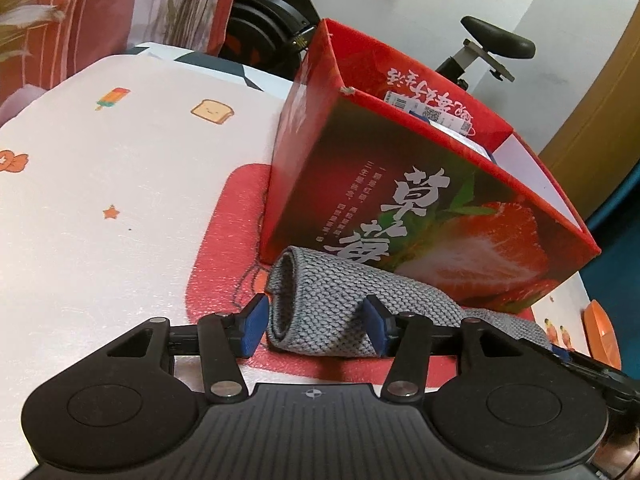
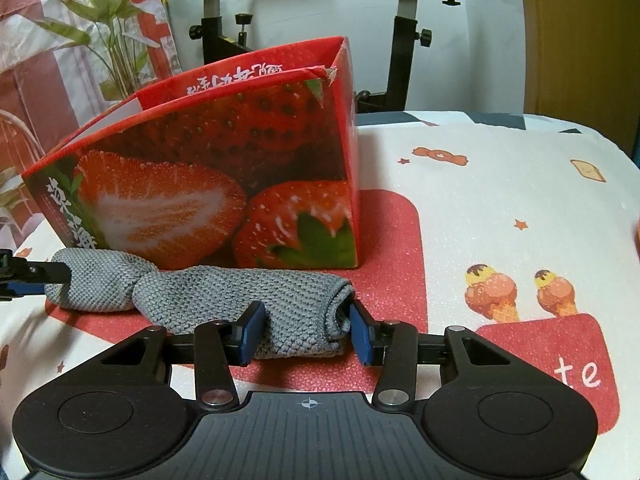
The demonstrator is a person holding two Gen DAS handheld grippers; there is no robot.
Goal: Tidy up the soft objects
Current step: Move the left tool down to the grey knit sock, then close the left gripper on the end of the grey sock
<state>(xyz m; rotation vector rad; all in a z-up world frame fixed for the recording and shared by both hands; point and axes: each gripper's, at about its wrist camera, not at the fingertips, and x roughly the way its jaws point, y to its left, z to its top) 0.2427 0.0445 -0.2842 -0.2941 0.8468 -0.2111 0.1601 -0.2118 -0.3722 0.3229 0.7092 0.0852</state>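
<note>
A grey knit cloth (image 1: 320,312), rolled lengthwise, lies on the printed table cover (image 1: 120,184), on its red patch, along the near side of the strawberry box (image 1: 420,200). In the left wrist view the left gripper (image 1: 315,326) sits at 6 o'clock with its blue pads (image 1: 253,326) on either side of one rolled end; both pads touch the fabric and the roll is pinched narrower between them, so this gripper is closed on the cloth. The roll runs off toward 3 o'clock, where part of the other tool shows at the frame edge. In the right wrist view the right gripper (image 2: 306,330) straddles the opposite end of the cloth (image 2: 240,296): the left-hand pad presses into the knit, while the right-hand pad (image 2: 362,336) stands just beside the rolled tip, and whether it touches cannot be told, so the grip itself is uncertain. The left tool reaches the far end at 9 o'clock there. The box (image 2: 224,184) stands open-topped at 11 o'clock, with a paper label (image 1: 432,114) visible inside it in the left view. An exercise bike (image 2: 404,32) stands behind the table at 12 o'clock.
</note>
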